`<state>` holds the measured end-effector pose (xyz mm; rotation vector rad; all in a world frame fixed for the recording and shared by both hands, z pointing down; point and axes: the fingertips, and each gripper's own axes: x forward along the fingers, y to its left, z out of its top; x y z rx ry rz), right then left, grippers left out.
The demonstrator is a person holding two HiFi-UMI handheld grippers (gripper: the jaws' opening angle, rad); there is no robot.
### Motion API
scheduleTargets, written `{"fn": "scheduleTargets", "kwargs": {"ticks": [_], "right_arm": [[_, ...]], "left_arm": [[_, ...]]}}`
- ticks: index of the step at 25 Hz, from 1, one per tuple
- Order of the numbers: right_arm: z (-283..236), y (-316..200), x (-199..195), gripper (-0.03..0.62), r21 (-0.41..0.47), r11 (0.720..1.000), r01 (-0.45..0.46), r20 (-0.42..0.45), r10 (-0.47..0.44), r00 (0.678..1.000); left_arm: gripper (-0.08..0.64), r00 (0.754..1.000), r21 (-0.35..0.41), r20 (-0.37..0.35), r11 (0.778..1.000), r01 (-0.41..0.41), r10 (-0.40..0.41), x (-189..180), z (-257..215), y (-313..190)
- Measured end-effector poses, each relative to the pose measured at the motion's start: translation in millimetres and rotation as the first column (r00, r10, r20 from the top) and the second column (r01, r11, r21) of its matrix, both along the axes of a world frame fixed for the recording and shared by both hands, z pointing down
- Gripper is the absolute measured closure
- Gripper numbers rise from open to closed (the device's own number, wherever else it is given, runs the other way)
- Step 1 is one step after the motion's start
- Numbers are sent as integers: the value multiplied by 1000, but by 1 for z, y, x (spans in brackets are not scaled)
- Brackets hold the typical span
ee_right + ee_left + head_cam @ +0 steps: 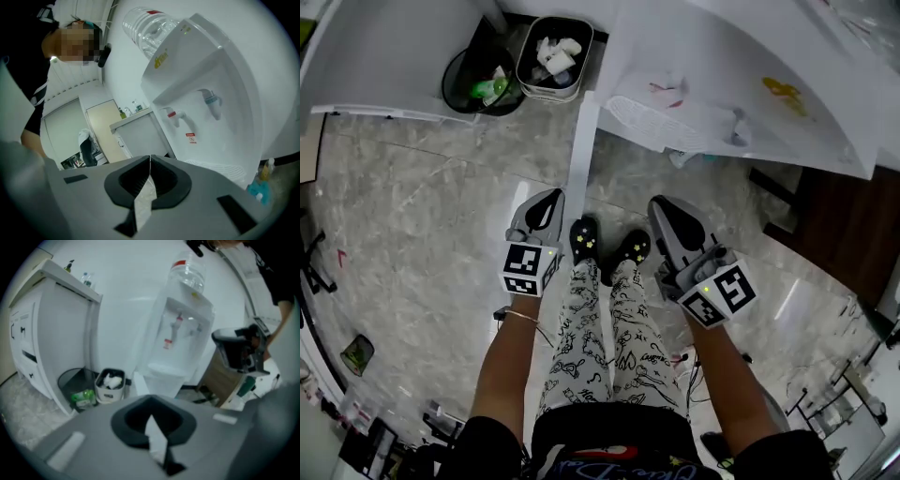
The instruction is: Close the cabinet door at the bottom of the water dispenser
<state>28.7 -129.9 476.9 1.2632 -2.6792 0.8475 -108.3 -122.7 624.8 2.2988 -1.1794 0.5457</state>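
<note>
**Q:** What are the fingers doing?
**A:** Both pairs are closed on nothing. The left gripper (553, 195) and right gripper (659, 202) hang low over the floor (422, 216), on either side of the person's shoes (609, 246).

**Q:** And the dispenser?
**A:** The dispenser (722, 94) stands ahead of the right fingers. Its door (581, 141) juts out edge-on, open, just ahead of the left fingers. Two bins (553, 56) sit beyond, to the left.
</note>
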Motion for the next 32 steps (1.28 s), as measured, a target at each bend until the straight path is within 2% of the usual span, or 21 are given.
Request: {"fn": "scheduleTargets", "kwargs": {"ticks": [3,7,11,14,17,23,32], "right_arm": [[15,2,-3,575,6,998,60,-28,-60,998],[22,-10,4,575,-5,1000,-27,17,27,999],[7,-19,7,575,25,996,-90,73,88,993],[0,-18,7,575,34,996,-88,77,85,993],[-5,-16,15,575,39,995,-92,83,89,993],[3,-13,37,575,17,990,-142,90,140,986],[18,-1,76,575,-3,980,-199,70,199,978]], "left_arm": [[561,999,-17,51,1000,-16,17,-2,29,1],[561,994,-72,100,996,-47,54,-3,63,6],[561,979,-116,145,985,-128,145,8,83,14],[563,974,-127,128,978,-169,185,19,87,22],[563,978,-138,74,974,-182,193,31,87,27],[560,965,-144,14,956,-256,260,72,87,31],[560,921,-118,-47,914,-389,386,163,87,21]]}}
